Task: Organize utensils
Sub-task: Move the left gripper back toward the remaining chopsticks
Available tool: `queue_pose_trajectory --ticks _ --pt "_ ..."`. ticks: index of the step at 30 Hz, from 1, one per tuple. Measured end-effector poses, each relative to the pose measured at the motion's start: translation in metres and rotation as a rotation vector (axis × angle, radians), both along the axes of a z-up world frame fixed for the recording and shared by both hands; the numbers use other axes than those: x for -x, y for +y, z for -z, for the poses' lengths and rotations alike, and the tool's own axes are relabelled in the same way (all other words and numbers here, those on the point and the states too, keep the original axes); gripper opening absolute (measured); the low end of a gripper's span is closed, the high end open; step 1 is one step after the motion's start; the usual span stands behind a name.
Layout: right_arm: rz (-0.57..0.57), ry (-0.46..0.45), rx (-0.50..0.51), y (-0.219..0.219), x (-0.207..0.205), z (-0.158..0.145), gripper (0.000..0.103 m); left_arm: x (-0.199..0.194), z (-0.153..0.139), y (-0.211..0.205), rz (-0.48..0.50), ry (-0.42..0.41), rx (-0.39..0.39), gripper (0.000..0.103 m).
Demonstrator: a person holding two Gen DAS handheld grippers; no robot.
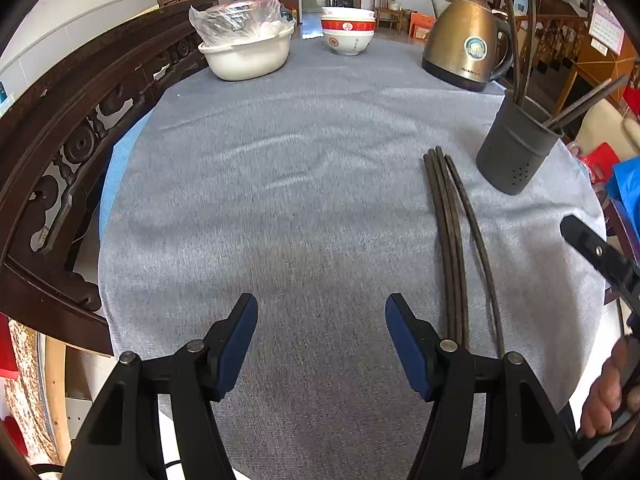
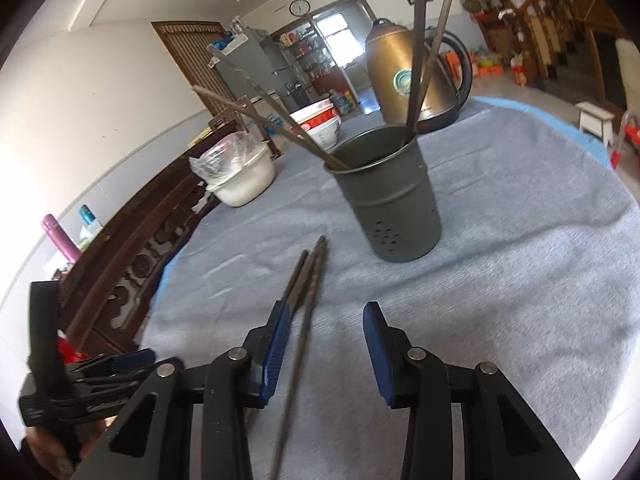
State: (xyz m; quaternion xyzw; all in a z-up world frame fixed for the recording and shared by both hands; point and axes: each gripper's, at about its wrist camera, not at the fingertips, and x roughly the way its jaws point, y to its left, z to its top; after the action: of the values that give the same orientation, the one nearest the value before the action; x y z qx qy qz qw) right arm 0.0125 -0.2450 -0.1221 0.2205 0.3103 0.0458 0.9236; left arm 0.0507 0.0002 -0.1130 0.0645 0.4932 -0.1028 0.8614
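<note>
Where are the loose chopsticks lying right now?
In the right wrist view the loose chopsticks lie on the grey cloth just in front of the dark utensil holder, running back between the right tool's open jaws.

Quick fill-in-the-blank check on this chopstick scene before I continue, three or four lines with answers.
1. The loose chopsticks lie on the grey ____.
2. The holder already has ____ chopsticks standing in it.
3. The right gripper has a loose chopstick between its jaws, beside its ____ pad.
4. Between the left gripper's jaws there is ____.

Missing words: cloth; four; left; nothing
</note>
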Motion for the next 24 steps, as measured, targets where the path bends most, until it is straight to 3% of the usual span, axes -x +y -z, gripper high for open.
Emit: queue_pose_trajectory --ticks 7,13,24 --pt "0.049 -0.053 0.025 -0.011 -0.012 0.008 0.042 -0.003 0.000 0.001 0.003 -0.018 0.012 0.067" --pt "0.067 -0.029 -0.021 -0.018 -0.021 0.023 0.042 -0.015 -0.006 -0.015 0.035 -0.088 0.009 0.067" --pt "0.073 -0.043 -0.020 -0.020 -0.017 0.027 0.042 -0.062 0.004 -0.052 0.098 -0.082 0.120 0.067"
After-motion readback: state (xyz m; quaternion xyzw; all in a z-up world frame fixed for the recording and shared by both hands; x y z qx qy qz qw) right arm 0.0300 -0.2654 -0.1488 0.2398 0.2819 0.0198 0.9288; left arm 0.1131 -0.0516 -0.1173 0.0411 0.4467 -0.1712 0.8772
